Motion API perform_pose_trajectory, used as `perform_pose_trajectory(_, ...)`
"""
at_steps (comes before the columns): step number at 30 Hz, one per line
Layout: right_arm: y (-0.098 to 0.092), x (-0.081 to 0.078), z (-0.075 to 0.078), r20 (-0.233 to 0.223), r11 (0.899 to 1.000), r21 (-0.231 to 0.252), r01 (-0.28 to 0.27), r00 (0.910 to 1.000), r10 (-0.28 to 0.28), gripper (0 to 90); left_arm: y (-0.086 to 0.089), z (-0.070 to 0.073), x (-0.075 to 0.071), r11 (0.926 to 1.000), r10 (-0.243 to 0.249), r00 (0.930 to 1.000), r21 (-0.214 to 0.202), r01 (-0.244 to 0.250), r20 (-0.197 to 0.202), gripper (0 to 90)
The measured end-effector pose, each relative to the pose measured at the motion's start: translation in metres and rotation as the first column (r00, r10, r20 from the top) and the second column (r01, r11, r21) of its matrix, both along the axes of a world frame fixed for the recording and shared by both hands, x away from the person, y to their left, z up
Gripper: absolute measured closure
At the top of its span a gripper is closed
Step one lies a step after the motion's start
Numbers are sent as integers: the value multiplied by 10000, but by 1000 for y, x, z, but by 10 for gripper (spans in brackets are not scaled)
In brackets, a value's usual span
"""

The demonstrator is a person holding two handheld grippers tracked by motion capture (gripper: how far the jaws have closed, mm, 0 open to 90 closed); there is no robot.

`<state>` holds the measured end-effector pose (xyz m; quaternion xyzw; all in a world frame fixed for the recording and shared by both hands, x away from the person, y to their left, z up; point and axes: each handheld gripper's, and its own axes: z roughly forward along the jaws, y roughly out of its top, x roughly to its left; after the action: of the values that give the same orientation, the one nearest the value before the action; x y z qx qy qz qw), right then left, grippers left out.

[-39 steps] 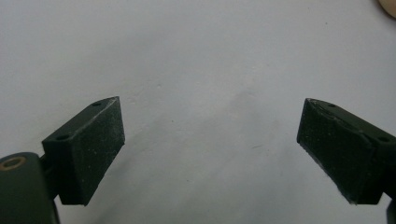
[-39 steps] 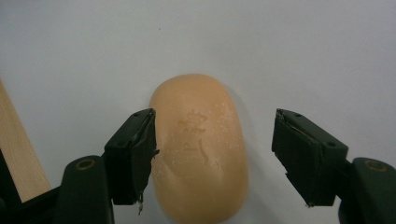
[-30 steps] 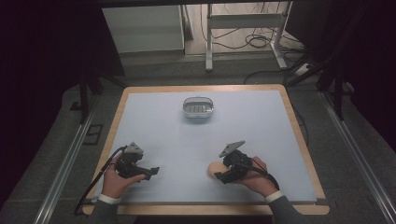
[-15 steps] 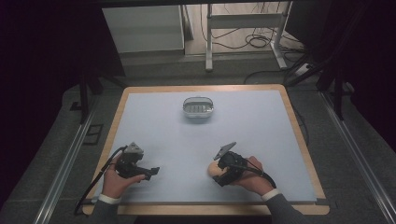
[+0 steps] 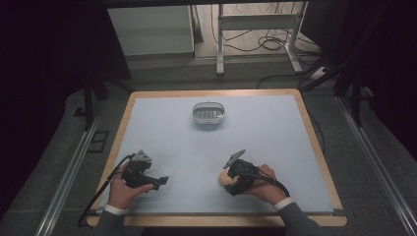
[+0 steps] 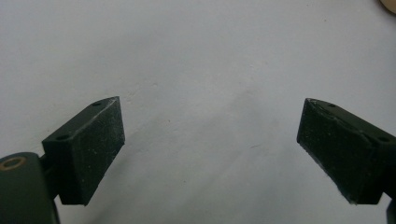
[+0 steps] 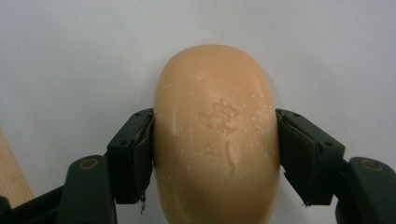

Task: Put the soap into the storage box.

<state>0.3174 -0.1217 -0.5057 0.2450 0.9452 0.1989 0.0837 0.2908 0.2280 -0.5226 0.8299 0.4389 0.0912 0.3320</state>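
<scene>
Pale blue matting covers the table (image 5: 275,147), framed by a light wooden edge, and the person's two forearms come in from its near side. At the left, the left hand (image 5: 124,189) holds the left gripper (image 5: 158,181) low over the near-left part of the mat, its cable looping off toward the table's left edge. In the left gripper view its two black jaws stand wide apart with bare mat between them, and the pads (image 6: 88,149) show fine white specks on their inner faces.

Toward the middle, at the far side of the mat, sits a small pale oval soap dish (image 5: 209,113) with a slotted insert, well apart from both grippers.

Further right, near the front edge, the right hand (image 5: 263,184) grasps the right gripper (image 5: 227,183), which points leftward across the mat. Its jaws are clamped on a tan oval bar of soap (image 7: 217,135), one pad pressed against each long side. In the right gripper view the bar's upper face bears an embossed mark and a dusting of pale flecks, and its rounded far end reaches beyond the pads. From the high view the soap (image 5: 224,179) lies at or just above the mat; which of the two cannot be told.
</scene>
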Motion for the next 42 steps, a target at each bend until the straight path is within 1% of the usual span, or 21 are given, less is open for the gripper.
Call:
perform_pose_trajectory(4,-3,2,1,27,10000,30,49,10000,-49,324,0,-1,0,10000,-5,10000,11,5,-7,78)
perform_pose_trajectory(9,-7,3,5,-65,9996,252,158,9999,-156,325,-1,-1,0,10000,-12,10000,19,12,-38,77)
perform_pose_trajectory(10,-8,4,9,51,9994,298,157,9999,-159,325,-1,-1,1,10000,-17,10000,20,17,-51,77)
perform_pose_trajectory(15,-13,7,18,259,9989,392,257,9993,-267,325,-1,-1,1,10000,-34,10000,35,34,-52,77)
perform_pose_trajectory(18,-15,8,20,270,9984,455,326,9991,-339,325,-1,-1,1,10000,-33,10000,22,33,-57,77)
perform_pose_trajectory(19,-15,9,21,272,9982,491,332,9990,-346,325,-1,-1,1,10000,-35,10000,44,36,-52,77)
perform_pose_trajectory(20,-18,12,23,144,9968,703,376,9991,-387,325,-1,-1,1,10000,-36,10000,19,36,-65,77)
perform_pose_trajectory(22,-20,14,24,199,9963,763,394,9990,-411,325,-1,-1,1,10000,-64,9999,-74,63,-81,77)
perform_pose_trajectory(23,-20,15,25,192,9960,767,449,9987,-465,325,-1,-1,0,9999,-72,10000,-116,71,-59,77)
perform_pose_trajectory(26,-23,18,30,311,9956,798,482,9982,-508,325,-1,-1,0,10000,0,10000,38,0,-51,79)
perform_pose_trajectory(29,-24,20,33,387,9955,805,508,9978,-540,325,-2,-1,0,10000,-21,10000,7,21,-58,78)
perform_pose_trajectory(30,-25,22,37,361,9945,870,584,9974,-618,325,-2,-1,0,10000,-40,10000,-19,40,-53,78)
perform_pose_trajectory(33,-25,25,41,424,9938,936,599,9970,-641,325,-1,-1,0,10000,-58,10000,7,58,-29,78)
perform_pose_trajectory(42,-25,33,47,568,9940,971,511,9968,-568,325,-1,0,0,10000,-56,10000,-28,56,-4,78)
